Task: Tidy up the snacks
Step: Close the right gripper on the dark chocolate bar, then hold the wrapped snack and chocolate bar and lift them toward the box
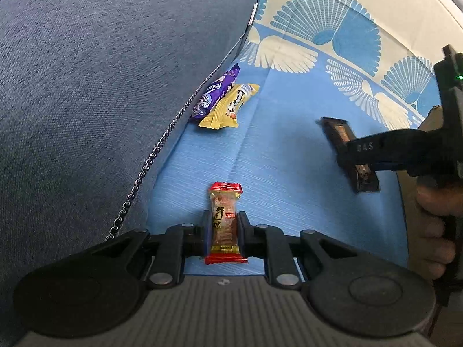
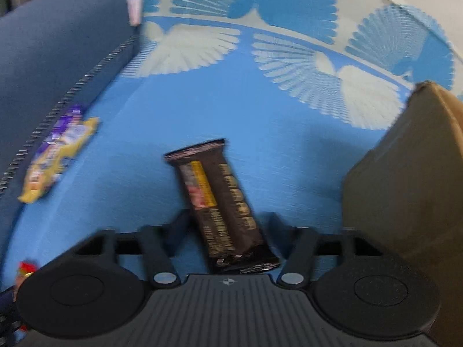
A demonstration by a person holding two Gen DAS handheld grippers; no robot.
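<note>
Left gripper is clamped on a small red-ended candy wrapper; right gripper is wrapped around a dark brown snack bar, pad contact too blurred to tell.

A blue cloth covers the surface, plain blue in the middle. Along its far side runs a cream band printed with blue and white fan shapes. A dark blue-grey cushion rises on the left and rests on the cloth. A thin metal chain runs along the cushion's lower edge. At the right stands a brown cardboard box, its corner pointing up.
</note>
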